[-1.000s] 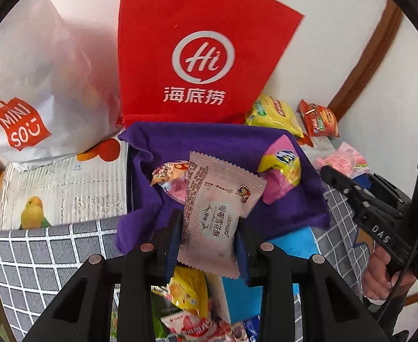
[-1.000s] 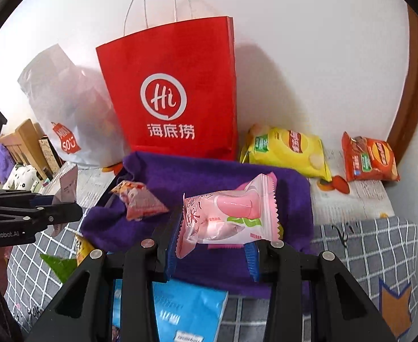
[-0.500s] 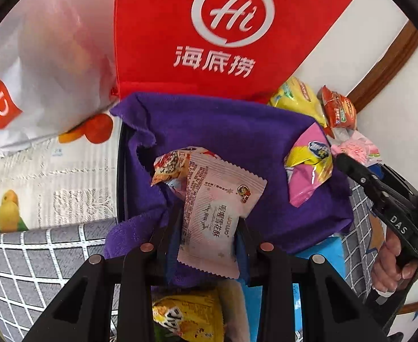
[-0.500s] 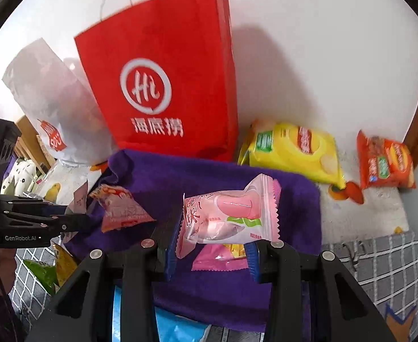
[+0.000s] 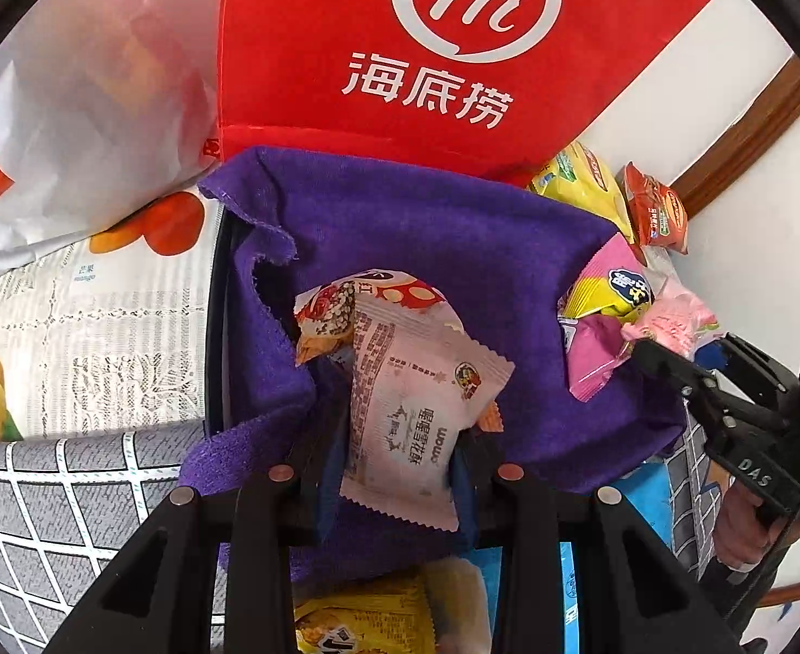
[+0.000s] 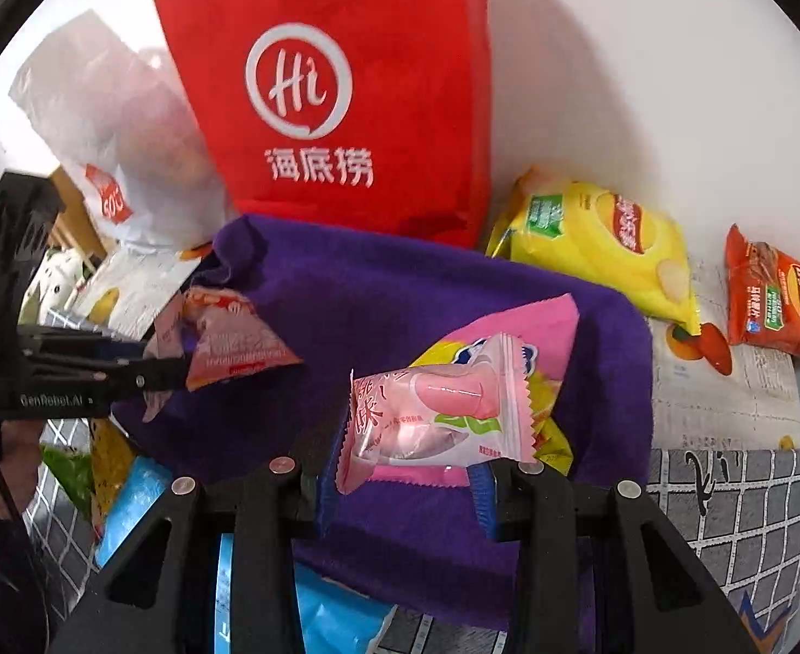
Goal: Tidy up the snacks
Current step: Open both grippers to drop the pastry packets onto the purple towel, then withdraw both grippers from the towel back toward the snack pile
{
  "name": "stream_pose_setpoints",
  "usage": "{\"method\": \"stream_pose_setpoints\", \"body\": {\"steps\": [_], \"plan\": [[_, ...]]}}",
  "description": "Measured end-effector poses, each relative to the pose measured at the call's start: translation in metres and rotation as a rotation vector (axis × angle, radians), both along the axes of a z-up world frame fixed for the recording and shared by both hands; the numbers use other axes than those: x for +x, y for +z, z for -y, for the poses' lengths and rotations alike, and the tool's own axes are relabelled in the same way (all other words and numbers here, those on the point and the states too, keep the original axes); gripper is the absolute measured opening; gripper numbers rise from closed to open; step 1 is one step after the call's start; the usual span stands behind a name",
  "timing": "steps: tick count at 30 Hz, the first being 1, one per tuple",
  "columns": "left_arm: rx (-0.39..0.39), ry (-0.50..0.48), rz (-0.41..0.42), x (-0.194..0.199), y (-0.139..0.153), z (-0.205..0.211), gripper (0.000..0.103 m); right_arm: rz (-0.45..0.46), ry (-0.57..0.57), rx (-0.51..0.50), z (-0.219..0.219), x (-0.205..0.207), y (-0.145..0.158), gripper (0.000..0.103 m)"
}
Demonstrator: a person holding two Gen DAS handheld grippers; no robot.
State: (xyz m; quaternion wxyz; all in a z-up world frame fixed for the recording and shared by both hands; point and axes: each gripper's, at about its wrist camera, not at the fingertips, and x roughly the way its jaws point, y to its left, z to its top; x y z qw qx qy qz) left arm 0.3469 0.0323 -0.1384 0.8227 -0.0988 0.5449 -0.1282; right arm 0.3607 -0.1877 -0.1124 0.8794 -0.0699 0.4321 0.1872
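Both snacks poised over the purple cloth-lined tray (image 5: 454,229)

Left gripper (image 5: 394,468) clamps a pale pink-white sachet (image 5: 416,409); right gripper (image 6: 405,479) clamps a pink candy wrapper (image 6: 432,409). Next, probably: let go.

Grid-patterned table cover (image 6: 738,523) under purple towel (image 6: 378,283), yellow chip bag (image 6: 601,240), red bag (image 6: 345,82).

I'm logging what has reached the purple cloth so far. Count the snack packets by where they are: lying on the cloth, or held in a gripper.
Lying on the purple cloth: 2, a red-and-white packet and a pink-and-yellow packet
Held in the left gripper: 1, a white packet
Held in the right gripper: 1, a pale pink packet
Total: 4
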Motion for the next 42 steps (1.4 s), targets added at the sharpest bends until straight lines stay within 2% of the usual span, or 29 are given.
{"method": "stream_pose_setpoints", "body": {"steps": [5,10,16,17,19,20,21,24,31,34,39,42], "plan": [[-0.014,-0.007,-0.001,0.001,-0.001,0.003,0.032,-0.029,-0.013,-0.026,-0.001,0.004,-0.01,0.041],[-0.007,-0.017,-0.009,0.002,-0.003,0.008,0.032,-0.017,-0.033,-0.048,0.0,0.004,-0.011,0.046],[0.001,-0.025,-0.006,0.002,-0.001,0.011,0.033,0.014,-0.035,-0.056,0.0,0.001,-0.006,0.063],[0.002,-0.027,-0.007,0.002,-0.001,0.011,0.035,0.019,-0.033,-0.05,0.0,0.0,-0.004,0.064],[0.001,-0.038,-0.006,0.002,0.002,0.011,0.049,0.024,-0.027,-0.035,-0.001,-0.001,0.0,0.069],[-0.004,-0.04,0.003,0.001,0.005,0.011,0.063,0.029,-0.027,-0.029,-0.001,-0.002,0.002,0.07],[-0.016,-0.036,0.025,0.0,0.01,0.01,0.07,0.037,-0.031,-0.026,-0.001,-0.003,0.004,0.073],[-0.008,-0.017,0.054,-0.004,0.02,0.008,0.076,0.057,-0.046,-0.027,-0.003,-0.006,0.01,0.076],[0.007,-0.002,0.07,-0.009,0.033,0.004,0.077,0.083,-0.121,-0.011,0.001,-0.016,0.024,0.08],[0.02,0.0,0.085,-0.013,0.04,0.005,0.077,0.063,-0.152,-0.017,0.004,-0.023,0.026,0.08],[0.087,-0.001,0.137,-0.025,0.055,0.011,0.077,0.069,-0.224,-0.031,0.013,-0.049,0.033,0.082],[0.086,-0.006,0.15,-0.032,0.063,0.014,0.077,0.093,-0.264,-0.035,0.018,-0.068,0.04,0.082]]}}
